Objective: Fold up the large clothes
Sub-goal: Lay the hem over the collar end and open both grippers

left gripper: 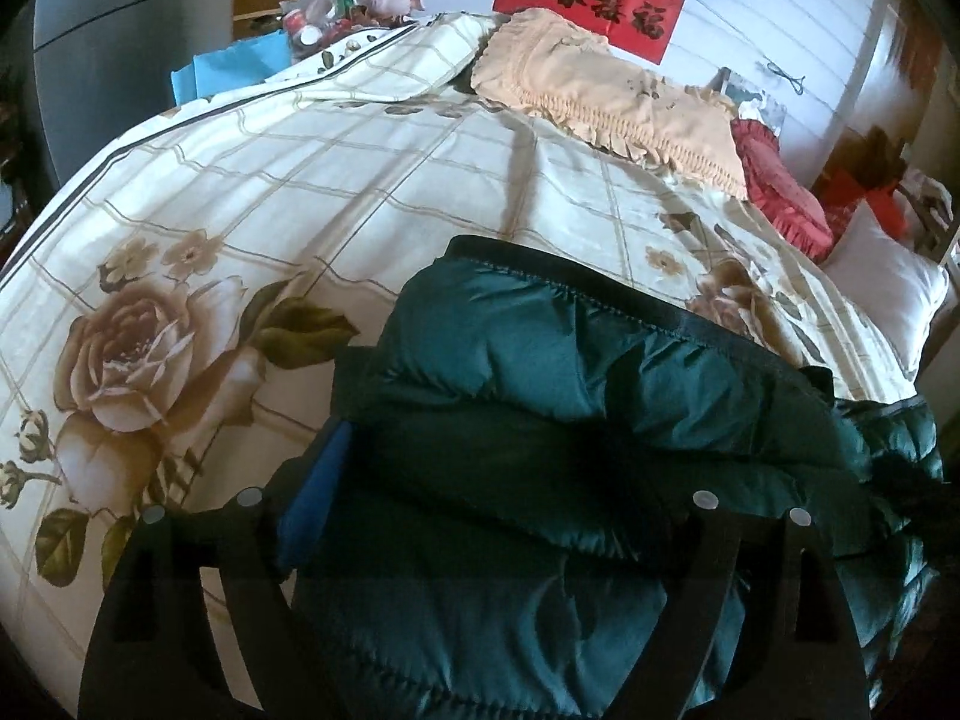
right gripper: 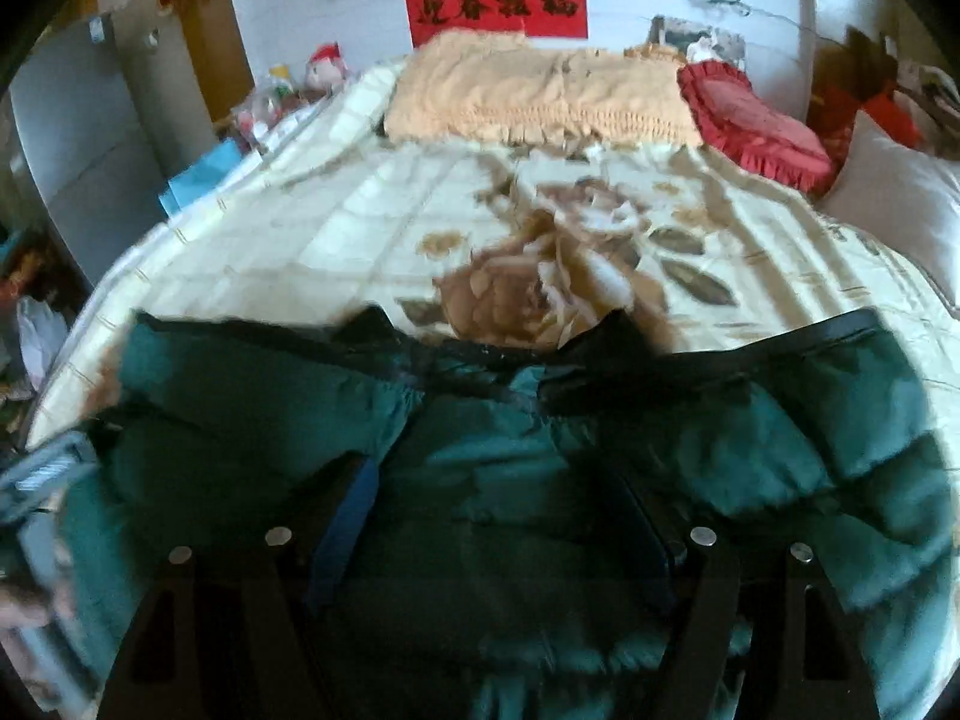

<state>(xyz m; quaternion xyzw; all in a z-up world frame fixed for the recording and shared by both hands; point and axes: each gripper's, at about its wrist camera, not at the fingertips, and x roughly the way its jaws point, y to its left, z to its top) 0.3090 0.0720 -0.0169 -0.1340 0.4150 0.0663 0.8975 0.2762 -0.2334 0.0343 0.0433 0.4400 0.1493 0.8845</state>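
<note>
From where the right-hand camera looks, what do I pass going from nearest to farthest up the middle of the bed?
Green puffy jacket → its black collar edge → big rose print on the bedspread → peach frilled pillow → red banner on the wall.

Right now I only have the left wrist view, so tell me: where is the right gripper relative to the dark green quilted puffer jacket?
Observer: The right gripper is over the middle of the dark green quilted puffer jacket. Its fingers are apart with padding between them, but I can't tell whether they are gripping.
Operator: What does the jacket's far edge look like?
Observer: Its black trim parts in a V at the middle. There a printed brown rose on the cream checked quilt shows through.
</note>
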